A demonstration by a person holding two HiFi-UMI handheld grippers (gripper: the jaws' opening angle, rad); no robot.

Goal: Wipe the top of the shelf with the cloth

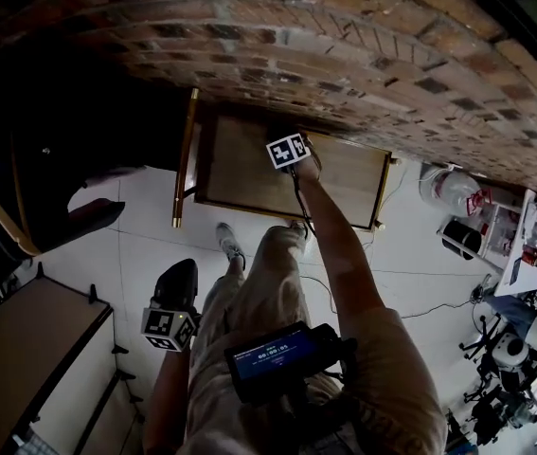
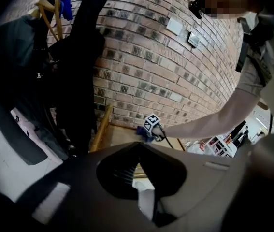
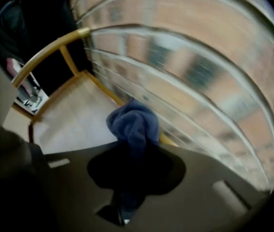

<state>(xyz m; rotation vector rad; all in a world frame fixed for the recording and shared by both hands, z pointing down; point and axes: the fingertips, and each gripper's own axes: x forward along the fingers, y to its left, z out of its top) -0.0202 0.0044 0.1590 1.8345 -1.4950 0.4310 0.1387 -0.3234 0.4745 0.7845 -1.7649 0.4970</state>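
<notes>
The wooden shelf top [image 1: 240, 169] with a brass-coloured frame stands against the brick wall [image 1: 363, 55]. My right gripper [image 1: 288, 152] is over the back middle of it, shut on a bunched blue cloth [image 3: 134, 124]. In the right gripper view the cloth hangs out past the jaws over the shelf top [image 3: 74, 122], close to the wall; whether it touches the wood is unclear. The left gripper view shows the same cloth [image 2: 143, 132] under the marker cube. My left gripper [image 1: 175, 297] hangs low beside the person's leg, well off the shelf, jaws shut [image 2: 139, 146] and holding nothing.
A black jacket [image 2: 74, 62] hangs on a rack left of the shelf. A dark chair [image 1: 50, 216] and a brown table [image 1: 31, 349] stand at the left. Bottles and clutter [image 1: 491, 235] crowd the floor at the right. A cable [image 1: 410, 306] trails over the white tiles.
</notes>
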